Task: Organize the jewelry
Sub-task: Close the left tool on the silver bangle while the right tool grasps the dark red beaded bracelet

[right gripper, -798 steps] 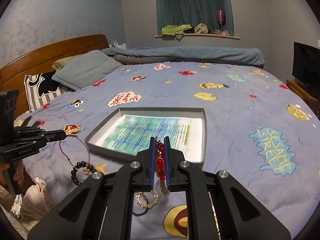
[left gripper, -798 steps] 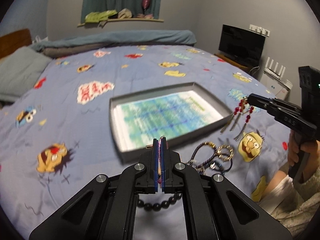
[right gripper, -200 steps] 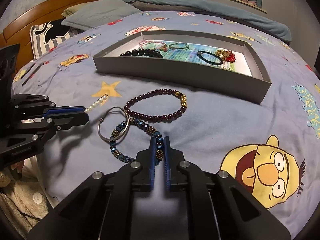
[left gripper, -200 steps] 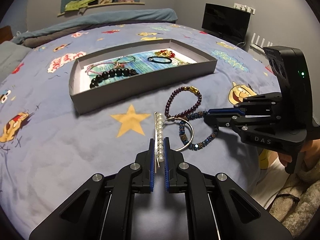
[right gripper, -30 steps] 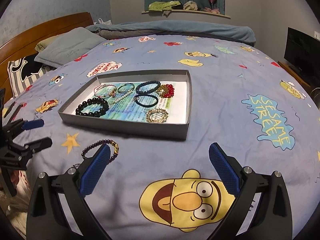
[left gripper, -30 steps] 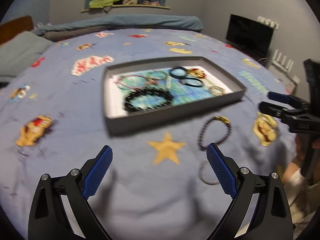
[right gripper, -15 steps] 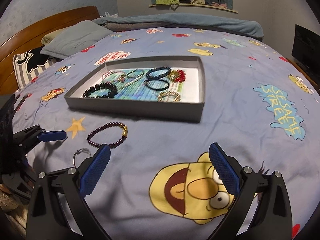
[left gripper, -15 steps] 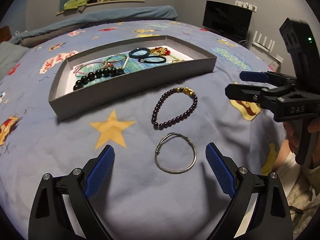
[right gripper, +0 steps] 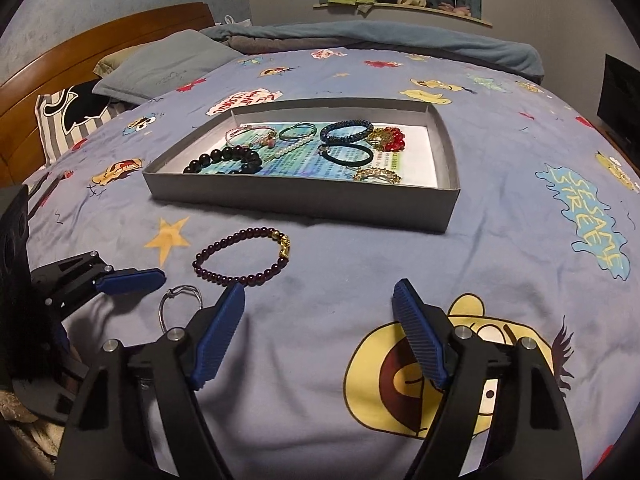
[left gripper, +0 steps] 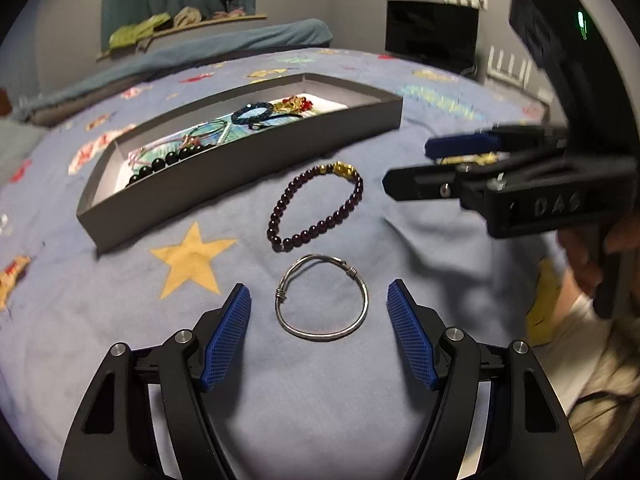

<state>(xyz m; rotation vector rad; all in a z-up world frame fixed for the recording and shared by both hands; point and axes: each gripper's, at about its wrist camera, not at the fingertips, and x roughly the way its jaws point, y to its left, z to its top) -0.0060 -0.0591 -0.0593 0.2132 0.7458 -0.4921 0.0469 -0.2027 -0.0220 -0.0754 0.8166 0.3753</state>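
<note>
Blue-padded and closing, the left gripper [left gripper: 319, 312] brackets the silver wire bangle [left gripper: 322, 297] lying on the bedspread [left gripper: 120, 320], pads not yet touching it. Beside it the right gripper [right gripper: 319, 308] narrows too, with only bedspread between its pads. Just beyond lies the dark-red bead bracelet [right gripper: 242, 257], then the grey tray [right gripper: 304, 200] of bracelets.

I'm working in a home bedroom: bed [right gripper: 500, 240] wearing a cartoon cover, pillows [right gripper: 168, 64] leaning against a wooden headboard [right gripper: 100, 40].
</note>
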